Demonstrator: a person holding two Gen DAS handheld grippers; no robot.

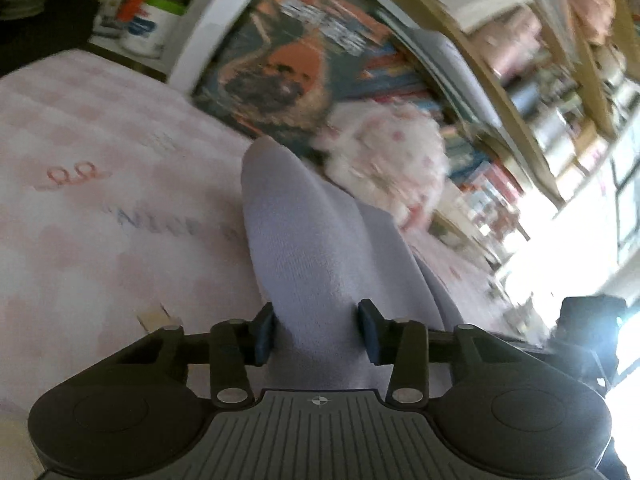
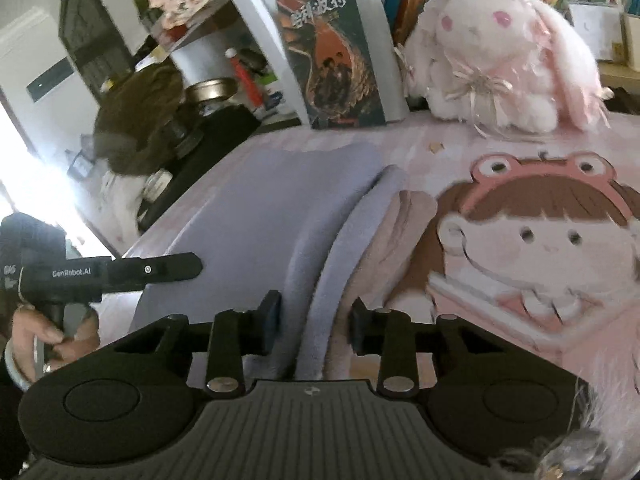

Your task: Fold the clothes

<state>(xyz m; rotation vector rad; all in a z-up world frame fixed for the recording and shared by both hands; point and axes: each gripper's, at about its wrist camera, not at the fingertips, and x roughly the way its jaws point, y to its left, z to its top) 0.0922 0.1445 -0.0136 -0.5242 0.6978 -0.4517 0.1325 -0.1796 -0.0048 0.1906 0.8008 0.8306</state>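
Note:
A lavender garment (image 2: 260,208) lies on a pink printed bedspread (image 2: 520,152), bunched into raised folds along its right side. In the right wrist view, my right gripper (image 2: 314,320) has its pads closed against a raised lavender fold (image 2: 340,248), with a pale pink layer beside it. My left gripper (image 1: 316,330) grips a thick ridge of the same lavender garment (image 1: 304,240), which fills the gap between its pads. The left gripper's finger (image 2: 176,268) also shows from the side at the garment's left edge, with a hand (image 2: 44,332) on the handle.
A pink-and-white plush rabbit (image 2: 500,60) and a standing book (image 2: 336,64) sit at the bed's far edge, in front of bookshelves (image 1: 540,92). A dark chair and clutter (image 2: 160,120) stand off the left side. The bedspread carries a large cartoon face (image 2: 532,240).

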